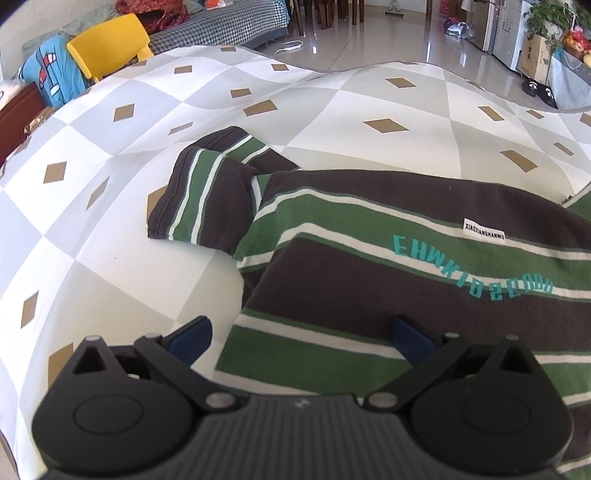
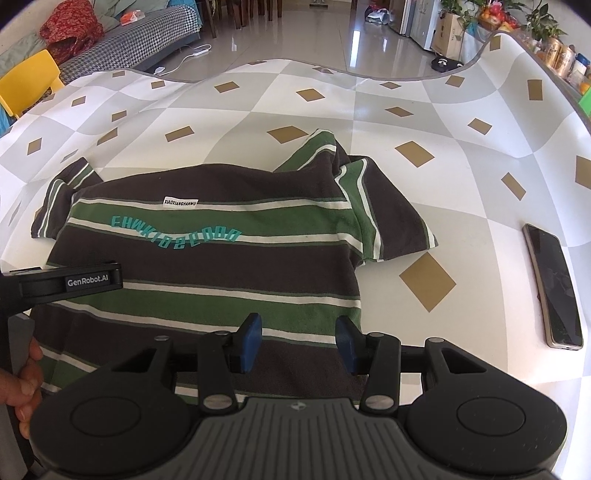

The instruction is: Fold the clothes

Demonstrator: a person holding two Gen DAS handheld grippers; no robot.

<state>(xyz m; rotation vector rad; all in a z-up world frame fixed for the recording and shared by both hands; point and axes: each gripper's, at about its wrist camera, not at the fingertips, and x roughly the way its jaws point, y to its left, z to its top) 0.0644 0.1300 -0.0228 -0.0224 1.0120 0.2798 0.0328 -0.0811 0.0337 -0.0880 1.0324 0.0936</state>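
Note:
A brown, green and white striped T-shirt (image 2: pixel 207 266) lies flat on the table, front up, with teal lettering and a small white label. It also shows in the left wrist view (image 1: pixel 388 266), with its left sleeve (image 1: pixel 199 192) spread out. My left gripper (image 1: pixel 301 338) is open wide and empty, hovering over the shirt's lower left edge. My right gripper (image 2: pixel 299 341) is open and empty over the shirt's lower right hem. The left gripper's body (image 2: pixel 70 282) shows at the left in the right wrist view.
The table wears a white and grey checked cloth with tan diamonds (image 2: pixel 369 122). A phone (image 2: pixel 554 284) lies at the right of the shirt. A yellow chair (image 1: pixel 110 44) and a sofa (image 1: pixel 221 26) stand beyond the table's far edge.

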